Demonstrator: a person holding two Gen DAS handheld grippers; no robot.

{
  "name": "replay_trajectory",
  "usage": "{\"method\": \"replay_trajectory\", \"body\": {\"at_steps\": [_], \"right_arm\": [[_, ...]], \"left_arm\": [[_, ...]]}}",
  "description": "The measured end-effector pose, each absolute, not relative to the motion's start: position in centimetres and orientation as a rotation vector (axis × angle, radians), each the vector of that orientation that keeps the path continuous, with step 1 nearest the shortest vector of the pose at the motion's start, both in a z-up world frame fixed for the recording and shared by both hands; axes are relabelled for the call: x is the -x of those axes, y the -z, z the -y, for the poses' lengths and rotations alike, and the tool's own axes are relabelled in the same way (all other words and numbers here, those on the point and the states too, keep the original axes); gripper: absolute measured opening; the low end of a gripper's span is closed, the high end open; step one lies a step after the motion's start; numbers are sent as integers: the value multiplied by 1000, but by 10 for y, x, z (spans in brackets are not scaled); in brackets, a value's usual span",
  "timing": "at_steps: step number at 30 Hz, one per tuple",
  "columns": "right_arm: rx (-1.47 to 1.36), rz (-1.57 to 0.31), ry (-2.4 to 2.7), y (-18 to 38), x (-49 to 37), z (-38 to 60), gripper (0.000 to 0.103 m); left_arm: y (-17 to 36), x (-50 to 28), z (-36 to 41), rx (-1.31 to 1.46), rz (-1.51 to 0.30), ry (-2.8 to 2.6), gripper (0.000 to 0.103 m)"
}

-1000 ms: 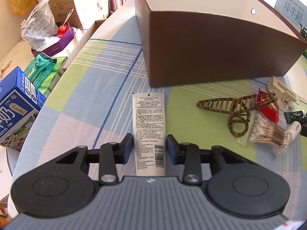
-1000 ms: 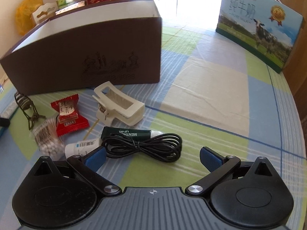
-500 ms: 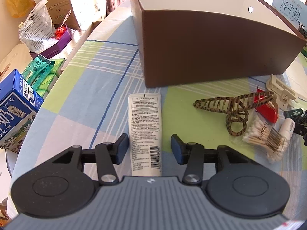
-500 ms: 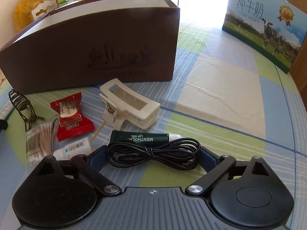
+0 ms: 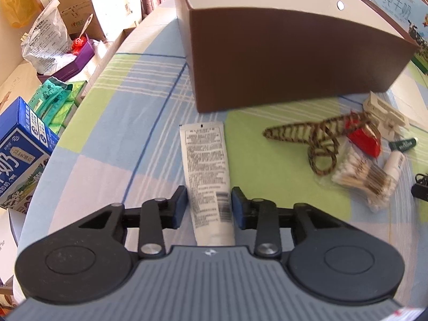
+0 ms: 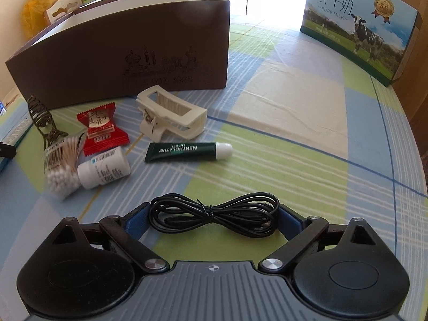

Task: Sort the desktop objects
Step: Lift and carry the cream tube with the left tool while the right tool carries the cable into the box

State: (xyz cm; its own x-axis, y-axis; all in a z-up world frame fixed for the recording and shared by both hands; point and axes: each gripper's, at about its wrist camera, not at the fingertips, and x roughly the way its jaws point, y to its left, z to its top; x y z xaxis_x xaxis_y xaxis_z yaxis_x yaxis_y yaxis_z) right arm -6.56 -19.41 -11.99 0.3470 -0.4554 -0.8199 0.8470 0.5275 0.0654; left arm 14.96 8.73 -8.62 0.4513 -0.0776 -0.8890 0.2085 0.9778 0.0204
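Lifting the coiled black cable clear of the cloth, your right gripper had closed on it from both ends, so the lip-balm tube now lay well ahead of the jaws rather than touching the coil. Your left gripper had narrowed again around the white tube, pads just beside its sides; contact I could not tell. Both picks looked ready for the brown box ahead.
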Motion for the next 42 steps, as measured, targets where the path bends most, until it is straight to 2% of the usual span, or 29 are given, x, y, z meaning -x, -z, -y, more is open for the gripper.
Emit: {"method": "replay_trajectory", "body": {"at_steps": [7, 13, 15, 16, 17, 30, 42], "right_arm": [[-540, -844, 898, 120, 69, 189, 94], [-539, -840, 899, 120, 70, 189, 94], [-539, -838, 903, 120, 70, 189, 94], [-540, -837, 906, 120, 69, 188, 94], [-540, -836, 908, 120, 69, 188, 94], [-557, -846, 860, 115, 65, 174, 93], [-545, -751, 811, 79, 51, 167, 93]], "left_arm": [[86, -142, -85, -128, -1108, 177, 31], [88, -145, -85, -120, -1117, 144, 45], [88, -143, -85, -123, -1109, 148, 45], [88, -142, -85, -124, -1104, 155, 41], [88, -140, -85, -126, -1094, 171, 29], [82, -104, -86, -93, -1102, 261, 28], [46, -90, -75, -75, -1024, 327, 28]]}}
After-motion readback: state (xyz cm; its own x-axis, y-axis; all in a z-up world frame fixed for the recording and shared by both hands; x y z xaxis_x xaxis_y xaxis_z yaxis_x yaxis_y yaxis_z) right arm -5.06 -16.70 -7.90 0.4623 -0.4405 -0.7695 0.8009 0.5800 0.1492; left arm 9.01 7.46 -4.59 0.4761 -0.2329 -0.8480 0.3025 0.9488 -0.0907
